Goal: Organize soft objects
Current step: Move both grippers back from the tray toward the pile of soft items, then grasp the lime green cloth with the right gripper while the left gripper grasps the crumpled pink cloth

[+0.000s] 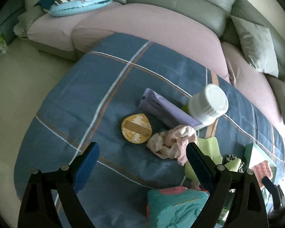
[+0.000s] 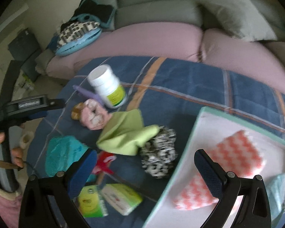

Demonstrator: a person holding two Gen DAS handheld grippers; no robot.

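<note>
Left gripper (image 1: 142, 152): fingers stood wide apart and held nothing; they hovered over the blue plaid cover (image 1: 85, 98) of the desk, above the pink cloth.
Right gripper (image 2: 145, 161): fingers likewise spread wide and empty, poised across the tray's near edge.
Tray (image 2: 182, 163): white, teal-rimmed, at the right of the desk; a folded coral zigzag cloth (image 2: 228, 161) already lay flat inside.
Pink cloth (image 1: 172, 142): crumpled in a loose heap beside the yellow disc (image 1: 136, 128); judged light and limp, likely to drape and unfold when lifted. Best pinched at a raised fold near the top of the heap, not at a trailing corner.
Green cloth (image 2: 123, 134): loosely folded, overlapping the pink cloth and touching the spotted bundle; judged thin and floppy, so a grip through the doubled fold would keep the layers together.
Spotted bundle (image 2: 159, 153): black-and-white, bunched, just beside the tray; judged compressible, and graspable across its middle.
Teal cloth (image 2: 64, 152): near the desk's front edge, partly behind a right finger.
Hard items: white bottle (image 2: 108, 85), purple box (image 1: 167, 112) and tissue packs (image 2: 108, 199); judged rigid, not part of the sort.
</note>
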